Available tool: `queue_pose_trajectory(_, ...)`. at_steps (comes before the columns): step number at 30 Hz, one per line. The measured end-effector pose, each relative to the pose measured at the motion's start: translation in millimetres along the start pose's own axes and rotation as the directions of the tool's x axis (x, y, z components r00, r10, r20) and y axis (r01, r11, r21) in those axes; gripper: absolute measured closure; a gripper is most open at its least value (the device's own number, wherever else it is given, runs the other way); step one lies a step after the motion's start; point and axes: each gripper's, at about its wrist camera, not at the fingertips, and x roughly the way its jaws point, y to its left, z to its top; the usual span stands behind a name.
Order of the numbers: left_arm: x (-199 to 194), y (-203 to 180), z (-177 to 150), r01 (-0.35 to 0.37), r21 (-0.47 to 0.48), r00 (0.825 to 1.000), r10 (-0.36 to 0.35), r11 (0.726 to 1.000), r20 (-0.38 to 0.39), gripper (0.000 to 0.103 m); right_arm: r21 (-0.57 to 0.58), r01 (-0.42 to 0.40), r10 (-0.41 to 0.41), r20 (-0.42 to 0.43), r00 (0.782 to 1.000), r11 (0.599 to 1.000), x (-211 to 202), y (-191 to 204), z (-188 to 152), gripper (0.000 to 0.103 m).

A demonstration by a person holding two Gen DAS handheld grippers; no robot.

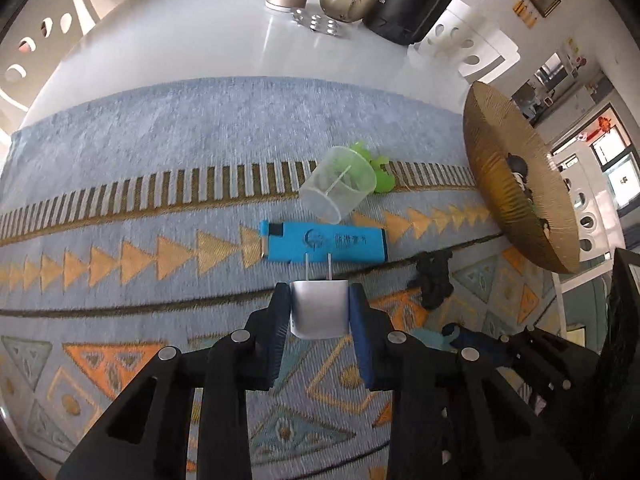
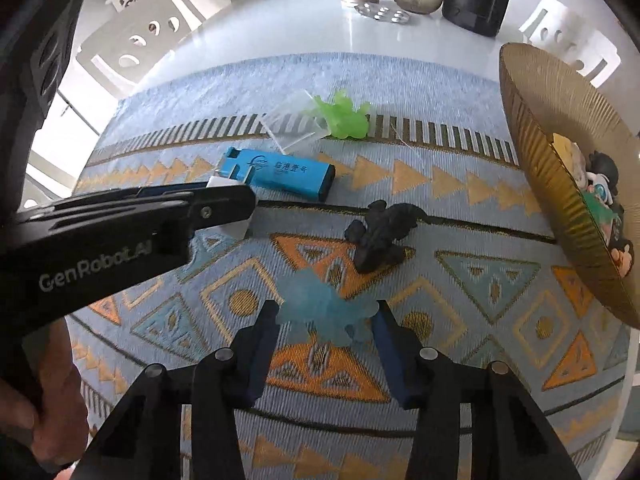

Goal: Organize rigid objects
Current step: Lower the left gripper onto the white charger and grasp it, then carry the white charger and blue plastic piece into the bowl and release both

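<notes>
On the patterned blue mat (image 1: 120, 152), the left gripper (image 1: 320, 300) had its pads clamped on a white plug adapter (image 1: 319, 310), prongs pointing away toward the blue lighter (image 1: 324, 245) lying flat just beyond. From the right wrist view, the adapter sat low at the mat; lifted or resting, couldn't tell. Right gripper (image 2: 326, 312) pointed down over a pale blue translucent toy (image 2: 324, 312), fingers (image 2: 264, 336) half-narrowed either side of it; too blurred to tell if the pads pressed on it. Black toy figure (image 2: 378, 236) lay on the mat between the blue toy and the lighter. Clear plastic cup (image 1: 338, 184) lay tipped on its side, touching a green toy (image 2: 346, 120) behind it. Gold ribbed bowl (image 2: 552, 184) stood at the mat's right edge, already holding several small figures. A hand (image 2: 44, 408) showed at the lower left of the right wrist view.
</notes>
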Motion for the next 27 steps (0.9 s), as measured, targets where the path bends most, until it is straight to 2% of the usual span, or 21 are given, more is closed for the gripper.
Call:
queue_pose_trajectory(12, -35, -5, -40, 0.003, -0.008, 1.0, -0.003, 1.0, 0.006, 0.077, 0.149, -0.062, 0.06, 0.014, 0.998, 0.987, -49, -49, -40, 0.057)
queue_pose_trajectory(14, -39, -10, -45, 0.003, -0.003, 1.0, -0.003, 1.0, 0.003, 0.077, 0.171, -0.078, 0.076, 0.018, 0.997, 0.982, -49, -49, -37, 0.057)
queue_pose_trajectory(16, -48, -19, -46, 0.009, 0.014, 1.0, -0.009, 1.0, 0.013, 0.077, 0.187, -0.082, 0.076, 0.038, 0.996, 0.979, -57, -51, -37, 0.057)
queue_pose_trajectory(19, -70, -40, -37, 0.019, 0.071, 0.997, -0.024, 0.997, 0.067, 0.077, 0.206, -0.082, 0.057, 0.125, 0.991, 0.975, -91, -56, -31, 0.057)
queue_pose_trajectory(21, -89, -63, -23, 0.03, 0.135, 0.99, -0.048, 0.99, 0.129, 0.077, 0.234, -0.06, 0.012, 0.201, 0.979, 0.97, -123, -67, -24, 0.057)
queue_pose_trajectory(24, -113, -95, 0, 0.052, 0.215, 0.975, -0.096, 0.975, 0.202, 0.077, 0.31, -0.058, -0.052, 0.333, 0.941, 0.949, -177, -92, -11, 0.057)
queue_pose_trajectory(27, -134, -135, 30, 0.075, 0.298, 0.951, -0.158, 0.952, 0.266, 0.077, 0.377, -0.059, -0.111, 0.413, 0.904, 0.924, -218, -119, -1, 0.057)
